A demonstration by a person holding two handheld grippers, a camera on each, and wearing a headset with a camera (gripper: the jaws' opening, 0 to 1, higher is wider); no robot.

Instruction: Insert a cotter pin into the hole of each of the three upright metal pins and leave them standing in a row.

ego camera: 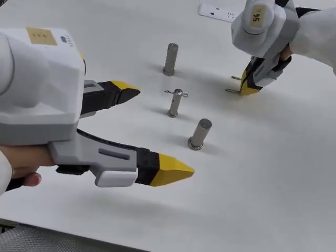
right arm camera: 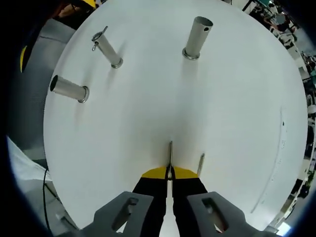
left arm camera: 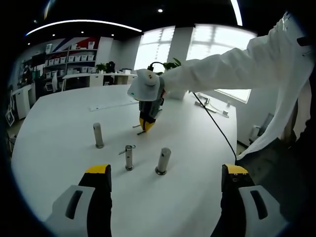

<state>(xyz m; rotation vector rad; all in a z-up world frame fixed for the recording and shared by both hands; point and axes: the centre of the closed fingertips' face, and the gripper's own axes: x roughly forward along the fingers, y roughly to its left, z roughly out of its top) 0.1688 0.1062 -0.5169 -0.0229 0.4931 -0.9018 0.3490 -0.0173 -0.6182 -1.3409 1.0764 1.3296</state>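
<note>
I am pinching a cotter pin (right arm camera: 170, 154) between the closed tips of my right gripper (right arm camera: 169, 174), low on the white table (ego camera: 273, 173), with a second cotter pin (right arm camera: 201, 164) lying just beside. My left gripper (ego camera: 164, 131) is hovering wide open near the three upright pins (ego camera: 176, 102).

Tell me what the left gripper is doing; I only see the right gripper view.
Observer: The left gripper hovers near the front metal pin, jaws wide open and empty.
Operator: Is my right gripper's tip down at the table?
Observer: From the left gripper view, the right gripper points steeply down, with its tip at the table, shut on a cotter pin.
Operator: Anything beyond it?
Observer: A white power strip lies farther back on the table.
</note>
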